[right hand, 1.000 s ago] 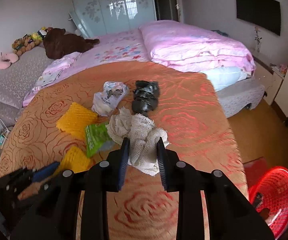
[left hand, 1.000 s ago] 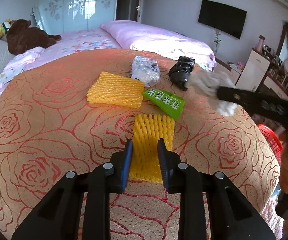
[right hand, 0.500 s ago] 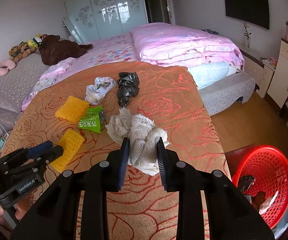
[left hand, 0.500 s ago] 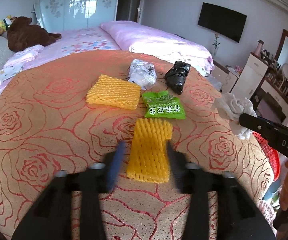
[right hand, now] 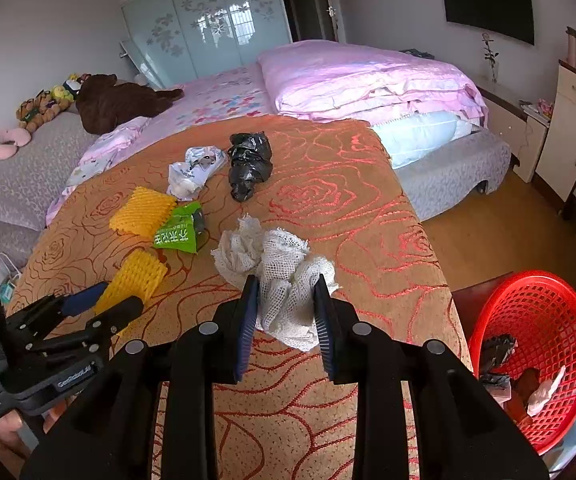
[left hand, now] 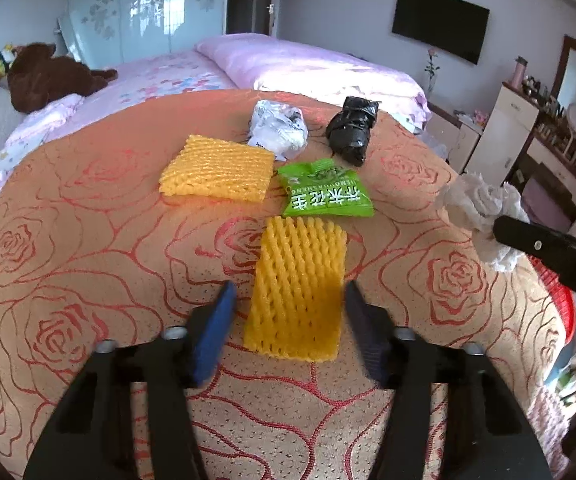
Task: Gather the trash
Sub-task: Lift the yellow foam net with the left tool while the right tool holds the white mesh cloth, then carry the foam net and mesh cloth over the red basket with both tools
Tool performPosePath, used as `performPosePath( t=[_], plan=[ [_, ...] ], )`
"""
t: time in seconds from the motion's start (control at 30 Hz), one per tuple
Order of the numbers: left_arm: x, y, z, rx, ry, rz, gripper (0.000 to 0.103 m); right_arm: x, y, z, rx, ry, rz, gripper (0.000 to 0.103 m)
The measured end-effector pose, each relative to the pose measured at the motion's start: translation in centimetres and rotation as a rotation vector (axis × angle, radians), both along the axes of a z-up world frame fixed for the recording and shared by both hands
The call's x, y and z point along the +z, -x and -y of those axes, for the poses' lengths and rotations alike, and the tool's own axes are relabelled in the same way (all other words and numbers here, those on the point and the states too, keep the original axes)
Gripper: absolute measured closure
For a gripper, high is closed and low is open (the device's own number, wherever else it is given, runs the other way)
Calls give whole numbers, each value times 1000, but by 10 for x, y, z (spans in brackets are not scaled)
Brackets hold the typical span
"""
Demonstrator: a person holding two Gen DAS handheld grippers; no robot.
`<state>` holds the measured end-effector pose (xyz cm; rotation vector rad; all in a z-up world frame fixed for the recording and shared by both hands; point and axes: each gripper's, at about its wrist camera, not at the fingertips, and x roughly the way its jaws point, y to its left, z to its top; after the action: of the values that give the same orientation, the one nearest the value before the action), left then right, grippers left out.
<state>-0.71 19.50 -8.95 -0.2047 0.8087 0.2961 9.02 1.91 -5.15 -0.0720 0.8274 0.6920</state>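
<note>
Task partly done, we judge: red basket [right hand: 535, 356] on floor already holds some scraps. Our right claw [right hand: 286, 312] grips white mesh wad [right hand: 280, 276] above worktop [right hand: 367, 216]. Left claw [left hand: 288, 320] spread wide, straddling near yellow net [left hand: 297, 292]. Second net [left hand: 216, 168], green packet [left hand: 325, 196], white bag [left hand: 278, 130], black bag [left hand: 351, 128] remain.

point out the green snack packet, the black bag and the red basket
green snack packet [left hand: 325, 196], left wrist view, middle of its printed face
black bag [right hand: 249, 164], right wrist view, centre of the crumpled bundle
red basket [right hand: 567, 320], right wrist view, inner mesh wall
</note>
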Motion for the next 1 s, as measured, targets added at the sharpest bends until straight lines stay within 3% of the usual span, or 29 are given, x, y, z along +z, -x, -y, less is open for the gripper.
performPosePath(
  t=[0.37, 1.0],
  plan=[
    [7, 5, 3, -11, 1, 27, 84, 3, 1, 9, -18, -14, 6, 76],
    [47, 4, 28, -81, 1, 117, 86, 19, 2, 29, -62, -46, 38, 76]
  ],
)
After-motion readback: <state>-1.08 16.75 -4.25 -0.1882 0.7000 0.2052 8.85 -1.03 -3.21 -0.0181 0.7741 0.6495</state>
